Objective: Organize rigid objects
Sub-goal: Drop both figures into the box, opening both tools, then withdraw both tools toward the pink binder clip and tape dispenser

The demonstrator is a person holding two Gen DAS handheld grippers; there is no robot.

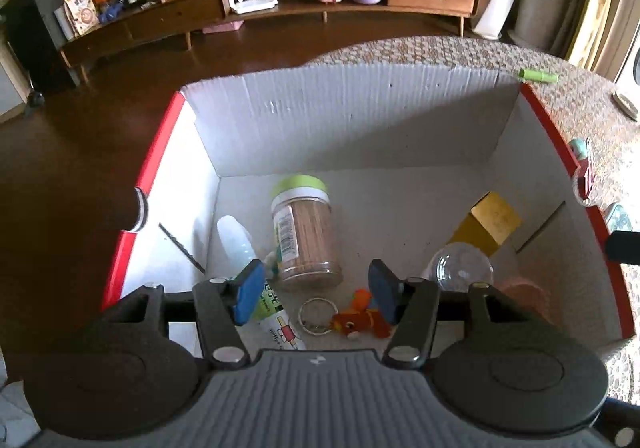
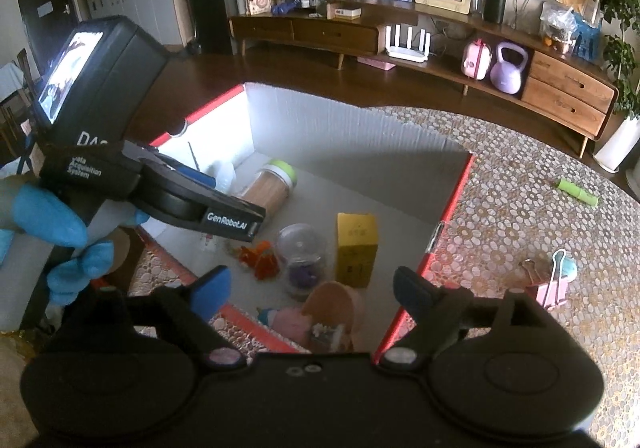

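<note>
A: Both tongs hang over the box (image 1: 360,115). The left gripper (image 1: 316,294) is spread and pinches nothing; the orange toy (image 1: 360,318) with its key ring (image 1: 316,316) lies on the box floor below it. The right gripper (image 2: 312,292) is spread wide and also empty, above the pink cup (image 2: 334,312).

B: What is not yet in the box?

A: The pink binder clip (image 2: 548,286) and the green tube (image 2: 578,192) lie on the patterned table (image 2: 500,175), outside the red edge. The clip seems light and stiff; the wide body looks a safer place to hold than the thin wire handles. The tube is round and smooth, so it may roll; better to take it across the middle.

B: And inside?

A: The toothpick jar (image 1: 306,232) lying down, a white bottle (image 1: 236,240), a yellow carton (image 2: 356,250), a clear dome (image 2: 300,248), probably fragile.
</note>
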